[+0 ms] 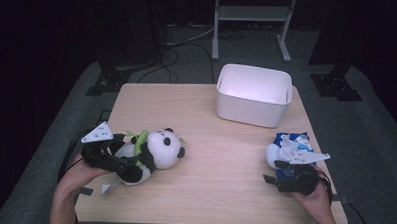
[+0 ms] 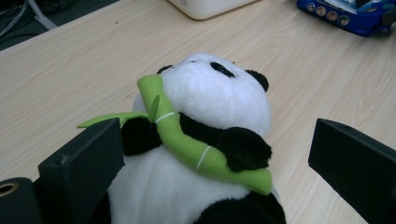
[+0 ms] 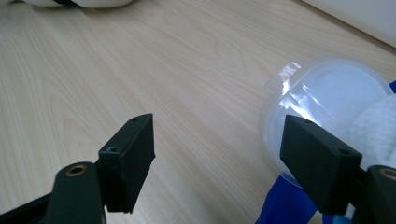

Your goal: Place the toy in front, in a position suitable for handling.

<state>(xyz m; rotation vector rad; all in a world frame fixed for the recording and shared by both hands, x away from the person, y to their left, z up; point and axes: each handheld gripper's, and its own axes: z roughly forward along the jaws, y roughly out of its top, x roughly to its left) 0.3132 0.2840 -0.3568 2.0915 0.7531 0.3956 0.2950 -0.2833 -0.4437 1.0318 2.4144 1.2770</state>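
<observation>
Left gripper view: plush panda (image 2: 205,140), white-black, hugging green bamboo (image 2: 196,149), between spread left tongs (image 2: 215,163); right tongs (image 3: 219,158) spread.

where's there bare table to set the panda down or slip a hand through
The widest bare patch is mid-table, between the panda and the blue packet pile, in front of the white bin. The far left corner beside the bin is also free. The left and right edges are crowded by the toys and grippers.

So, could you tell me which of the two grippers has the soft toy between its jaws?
The left gripper: its open jaws straddle the panda plush, which lies on the table. The right gripper, also open, sits beside the clear round lid instead.
</observation>
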